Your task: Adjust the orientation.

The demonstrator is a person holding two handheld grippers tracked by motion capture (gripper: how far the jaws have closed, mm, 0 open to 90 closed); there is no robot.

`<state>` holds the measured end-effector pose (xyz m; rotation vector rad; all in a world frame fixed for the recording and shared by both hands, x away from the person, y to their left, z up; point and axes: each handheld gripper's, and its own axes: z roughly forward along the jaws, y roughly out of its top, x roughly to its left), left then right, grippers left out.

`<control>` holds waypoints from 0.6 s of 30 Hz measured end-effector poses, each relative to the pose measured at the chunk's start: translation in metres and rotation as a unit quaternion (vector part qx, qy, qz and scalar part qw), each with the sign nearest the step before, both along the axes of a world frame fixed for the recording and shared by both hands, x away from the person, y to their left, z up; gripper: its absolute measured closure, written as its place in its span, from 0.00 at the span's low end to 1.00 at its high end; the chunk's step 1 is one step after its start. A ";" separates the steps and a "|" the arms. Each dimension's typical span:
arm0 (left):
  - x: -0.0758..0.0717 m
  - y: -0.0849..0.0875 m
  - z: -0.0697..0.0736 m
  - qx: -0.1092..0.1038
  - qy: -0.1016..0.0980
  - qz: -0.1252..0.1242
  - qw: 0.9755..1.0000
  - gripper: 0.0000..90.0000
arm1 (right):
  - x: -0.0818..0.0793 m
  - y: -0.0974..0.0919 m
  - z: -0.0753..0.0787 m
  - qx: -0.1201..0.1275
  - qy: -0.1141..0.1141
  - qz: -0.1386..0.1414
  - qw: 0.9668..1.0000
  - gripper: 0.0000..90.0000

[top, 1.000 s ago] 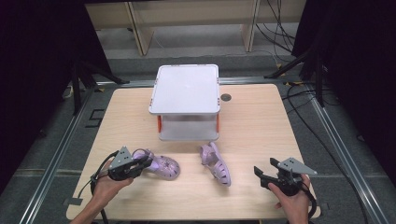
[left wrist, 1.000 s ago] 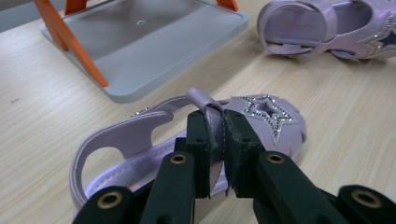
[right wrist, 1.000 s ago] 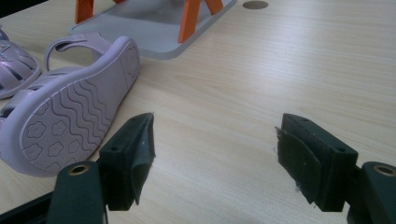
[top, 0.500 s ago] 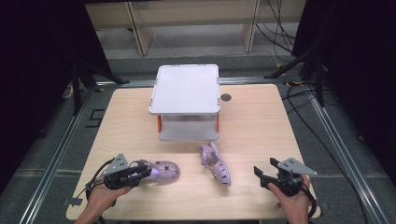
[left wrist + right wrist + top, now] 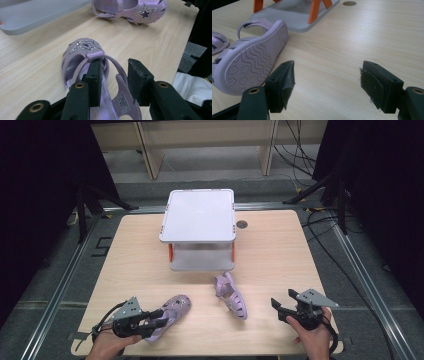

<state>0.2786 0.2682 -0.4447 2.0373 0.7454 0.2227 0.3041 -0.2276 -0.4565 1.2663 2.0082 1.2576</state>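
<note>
A lilac sandal with a glittery star (image 5: 174,310) lies upright on the wooden table at the near left. My left gripper (image 5: 162,316) points at its heel end. In the left gripper view this sandal (image 5: 85,48) has its heel strap between the jaws of the left gripper (image 5: 113,73); the jaws have just been opening and the pads stand off the strap. The second lilac sandal (image 5: 231,292) lies on its side in the near middle, sole (image 5: 252,63) facing my right gripper (image 5: 327,75). That right gripper (image 5: 278,310) rests open and empty at the near right.
A white two-level stand with orange posts (image 5: 199,215) sits at the table's middle back; its grey base (image 5: 294,12) is just beyond the tipped sandal. A round hole (image 5: 242,224) is right of the stand. The table's near edge (image 5: 210,353) lies close under both hands.
My left hand has drawn back toward the near-left edge, and the sandal has slid a little nearer with it. The right gripper and the tipped sandal have kept still.
</note>
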 end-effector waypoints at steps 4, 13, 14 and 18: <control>-0.004 0.002 0.000 0.021 -0.002 -0.011 1.000 0.66 | 0.001 -0.001 -0.001 -0.002 -0.002 0.003 1.000 0.31; -0.012 0.008 0.006 0.024 -0.033 -0.014 0.999 0.62 | 0.001 0.001 -0.001 0.002 0.001 0.004 1.000 0.31; -0.012 0.010 0.008 0.024 -0.036 -0.015 0.999 0.62 | 0.001 0.001 -0.001 0.000 -0.001 0.003 1.000 0.31; -0.007 0.016 0.014 0.032 -0.069 -0.012 0.997 0.59 | 0.001 0.000 -0.001 -0.002 0.001 -0.002 1.000 0.31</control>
